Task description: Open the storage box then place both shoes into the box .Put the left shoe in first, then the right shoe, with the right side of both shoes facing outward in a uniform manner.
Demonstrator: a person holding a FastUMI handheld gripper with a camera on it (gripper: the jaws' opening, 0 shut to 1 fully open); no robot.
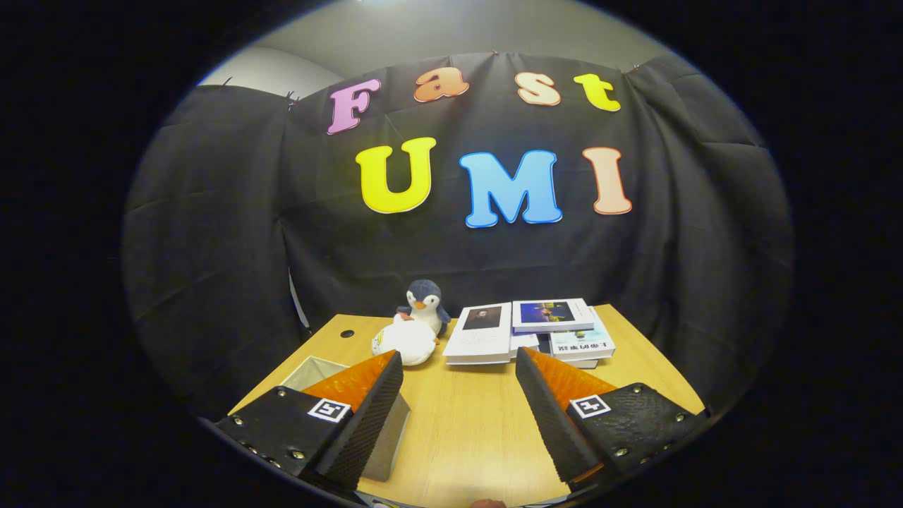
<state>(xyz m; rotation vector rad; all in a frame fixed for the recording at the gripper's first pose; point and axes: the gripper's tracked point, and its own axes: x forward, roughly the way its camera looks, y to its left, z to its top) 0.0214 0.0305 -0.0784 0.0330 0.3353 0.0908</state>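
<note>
My gripper (458,367) hangs above a wooden table (465,430), open, with only bare tabletop between its two fingers. A pale grey open-topped box (317,370) stands on the table at the left, partly hidden behind my left finger (370,413); I see one inner corner and an outer wall of it.
A plush penguin (425,302) stands at the back of the table behind a white rounded soft object (405,342). Several books (529,330) lie stacked at the back right. A small round hole (346,333) is in the tabletop at the back left. The black cloth wall closes the far side.
</note>
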